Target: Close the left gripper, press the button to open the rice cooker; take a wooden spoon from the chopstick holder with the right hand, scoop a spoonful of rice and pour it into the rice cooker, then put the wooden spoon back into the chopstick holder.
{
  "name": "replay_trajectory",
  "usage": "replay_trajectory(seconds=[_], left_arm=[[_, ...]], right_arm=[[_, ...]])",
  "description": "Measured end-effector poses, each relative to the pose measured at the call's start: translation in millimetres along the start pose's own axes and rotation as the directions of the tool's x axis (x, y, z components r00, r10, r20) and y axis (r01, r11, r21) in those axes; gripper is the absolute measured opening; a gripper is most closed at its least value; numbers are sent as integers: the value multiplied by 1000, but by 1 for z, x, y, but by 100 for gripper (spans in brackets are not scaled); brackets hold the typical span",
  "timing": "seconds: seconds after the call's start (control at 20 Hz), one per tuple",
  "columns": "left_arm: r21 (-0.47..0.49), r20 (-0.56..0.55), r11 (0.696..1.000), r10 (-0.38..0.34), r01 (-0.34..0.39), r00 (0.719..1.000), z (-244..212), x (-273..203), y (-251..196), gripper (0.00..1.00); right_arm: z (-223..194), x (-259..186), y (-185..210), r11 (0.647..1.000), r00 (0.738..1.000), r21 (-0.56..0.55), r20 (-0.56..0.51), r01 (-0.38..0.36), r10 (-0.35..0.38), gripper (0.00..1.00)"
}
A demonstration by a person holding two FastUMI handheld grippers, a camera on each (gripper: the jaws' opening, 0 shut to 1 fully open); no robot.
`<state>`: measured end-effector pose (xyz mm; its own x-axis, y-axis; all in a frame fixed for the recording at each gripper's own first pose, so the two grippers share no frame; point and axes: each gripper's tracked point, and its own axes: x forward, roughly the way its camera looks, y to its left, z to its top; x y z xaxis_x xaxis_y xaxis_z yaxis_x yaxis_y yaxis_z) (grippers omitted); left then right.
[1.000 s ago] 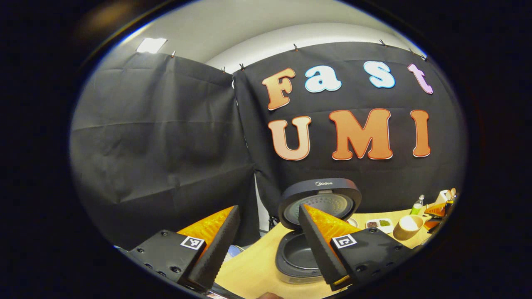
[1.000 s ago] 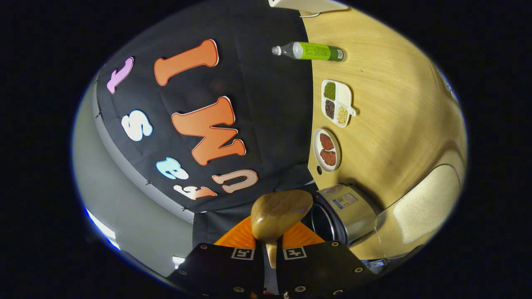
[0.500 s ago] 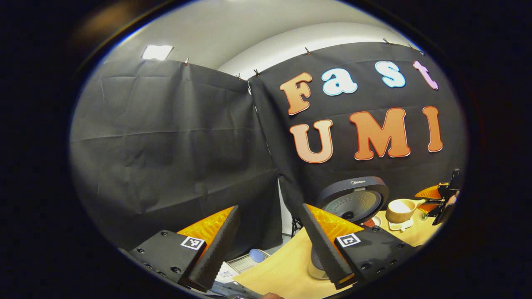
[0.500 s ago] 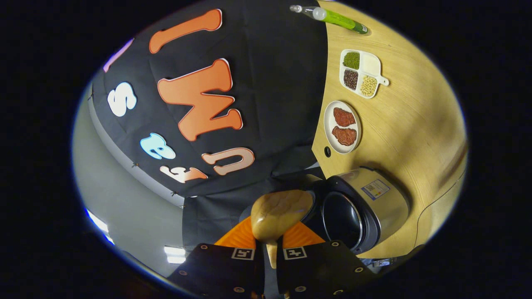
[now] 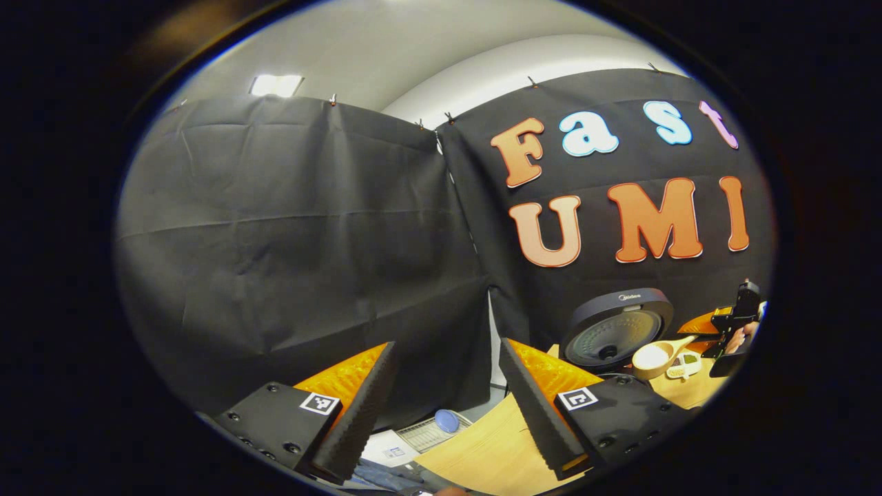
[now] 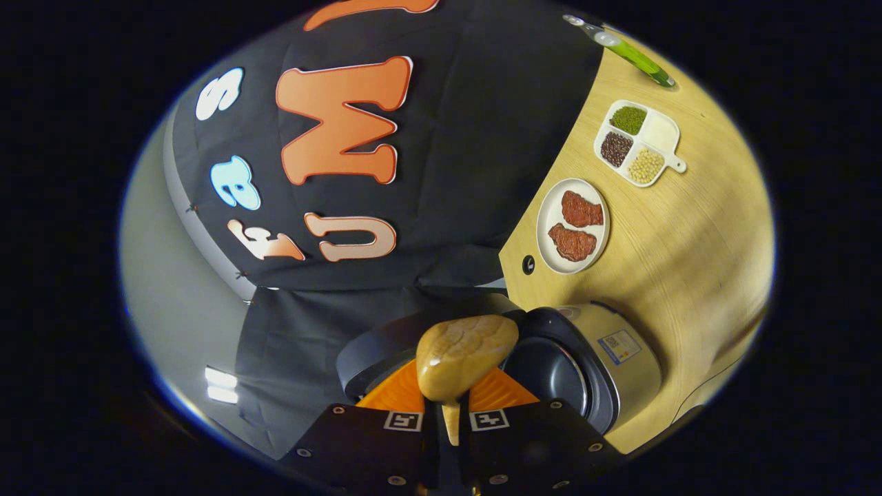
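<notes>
Two grippers: left gripper [image 5: 441, 386] fingers wide apart, empty; right gripper [image 6: 446, 406] clamped on wooden spoon [image 6: 465, 355] handle.
Spoon bowl: heaped with rice [image 5: 651, 356], beside rice cooker [image 6: 586, 362].
Cooker: lid [image 5: 617, 324] up, pot dark inside.
Round plate [image 6: 548, 213]: two red pieces.
Divided dish [image 6: 658, 131]: green, dark, pale grains.
</notes>
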<state>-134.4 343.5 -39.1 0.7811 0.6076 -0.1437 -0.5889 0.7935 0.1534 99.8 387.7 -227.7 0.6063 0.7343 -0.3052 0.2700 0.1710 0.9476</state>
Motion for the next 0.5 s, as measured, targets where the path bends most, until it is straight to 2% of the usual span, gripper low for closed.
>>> replay_trajectory(seconds=[0.05, 0.2, 0.5], left_arm=[[0, -1, 1000, 8, -8, 1000, -1, 1, 4, 99], [-10, -12, 1000, 11, -11, 1000, -5, 3, 8, 99], [-21, -27, 1000, 18, -18, 999, -13, 8, 15, 100]], right_arm=[[1, 5, -3, 999, 1000, -47, 10, 22, -22, 11], [1, 16, -12, 979, 996, -184, 38, 91, -86, 11], [-8, 27, -10, 928, 990, -344, 65, 142, -128, 11]])
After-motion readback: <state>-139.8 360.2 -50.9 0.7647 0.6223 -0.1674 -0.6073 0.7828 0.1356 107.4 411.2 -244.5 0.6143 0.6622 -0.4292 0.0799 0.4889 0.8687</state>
